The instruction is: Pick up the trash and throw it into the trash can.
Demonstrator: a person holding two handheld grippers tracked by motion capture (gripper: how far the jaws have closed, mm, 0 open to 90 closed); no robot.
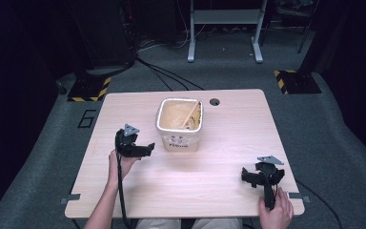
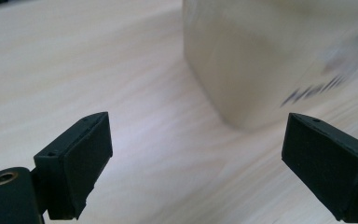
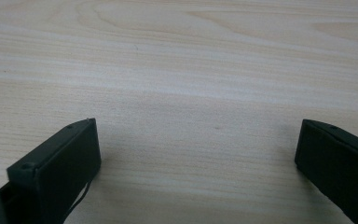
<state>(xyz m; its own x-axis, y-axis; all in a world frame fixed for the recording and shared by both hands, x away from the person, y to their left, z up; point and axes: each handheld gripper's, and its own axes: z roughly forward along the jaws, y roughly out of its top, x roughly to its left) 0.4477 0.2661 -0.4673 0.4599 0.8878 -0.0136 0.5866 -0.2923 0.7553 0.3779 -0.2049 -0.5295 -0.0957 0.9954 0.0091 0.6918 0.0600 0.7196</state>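
in the high view we see one cream plastic tub (image 1: 179, 128) near the middle of the tabletop (image 1: 228, 138), with one thin wooden stick (image 1: 190, 114) leaning inside it. the left gripper (image 1: 143, 150) hovers just beside the tub's left wall; the right gripper (image 1: 250, 177) sits well apart near the front right edge, with bare wood between them.

in the left gripper view our jaws stand wide apart, holding nothing, the tub (image 2: 270, 56) close ahead.

in the right gripper view the jaws are also apart over bare tabletop (image 3: 182, 84).
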